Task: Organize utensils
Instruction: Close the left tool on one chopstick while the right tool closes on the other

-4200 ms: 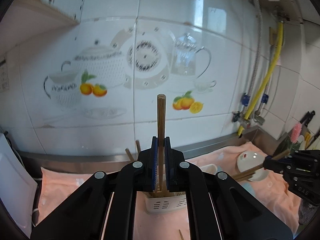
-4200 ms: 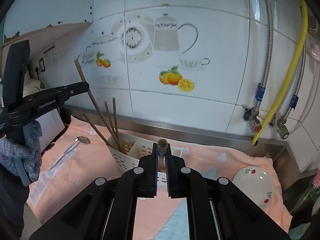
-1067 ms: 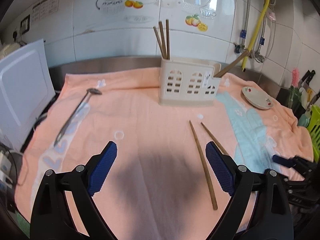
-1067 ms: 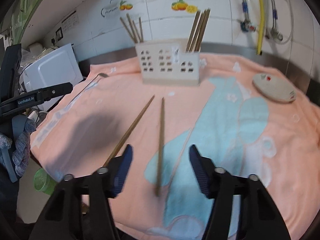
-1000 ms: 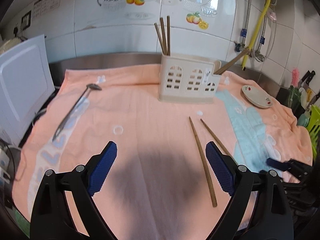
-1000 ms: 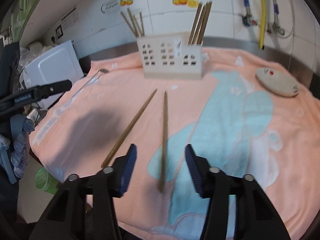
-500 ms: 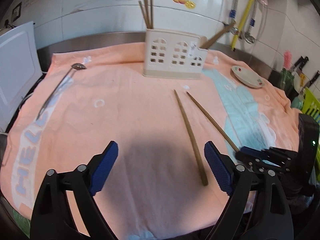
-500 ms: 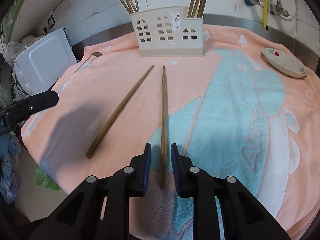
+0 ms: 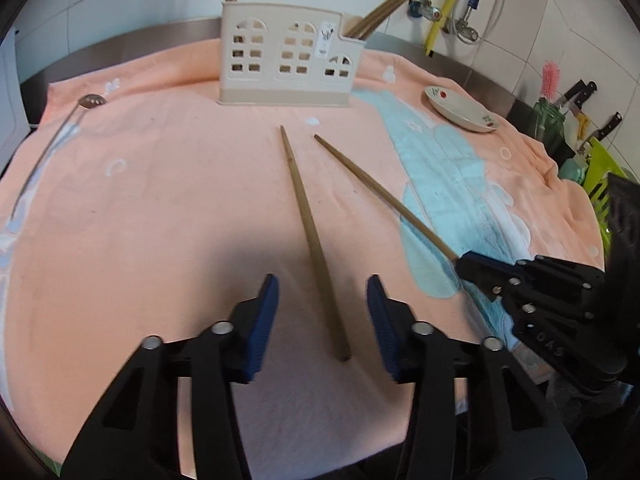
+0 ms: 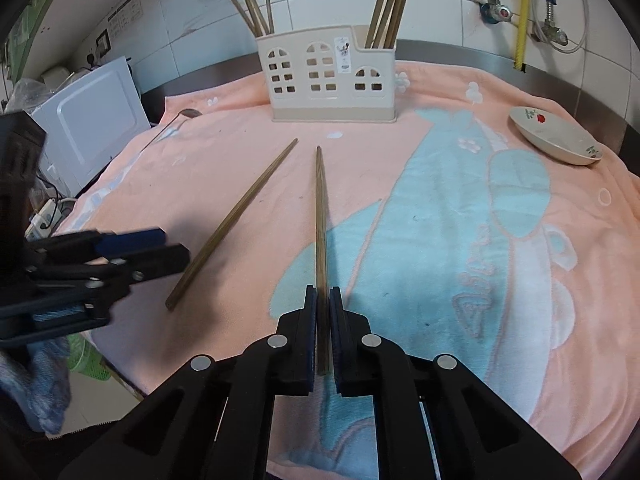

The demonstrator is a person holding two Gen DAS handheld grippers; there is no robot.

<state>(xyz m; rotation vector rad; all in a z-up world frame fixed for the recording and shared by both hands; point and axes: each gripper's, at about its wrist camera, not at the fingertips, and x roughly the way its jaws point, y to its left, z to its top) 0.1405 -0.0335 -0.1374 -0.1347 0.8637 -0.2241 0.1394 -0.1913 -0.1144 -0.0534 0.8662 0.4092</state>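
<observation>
On the towel-covered table [image 10: 460,92], the right gripper [image 10: 323,330] has its fingers clenched on the near end of one chopstick [image 10: 320,216]. Beside it, the left gripper [image 9: 322,322] is closing its fingers around the other chopstick [image 9: 308,236], not yet touching. Both chopsticks point toward the utensil holder [image 10: 328,76].

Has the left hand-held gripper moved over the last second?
Yes. The left hand-held gripper has dropped toward the towel and now straddles a chopstick, jaws closing; the caddy sits higher in view.
</observation>
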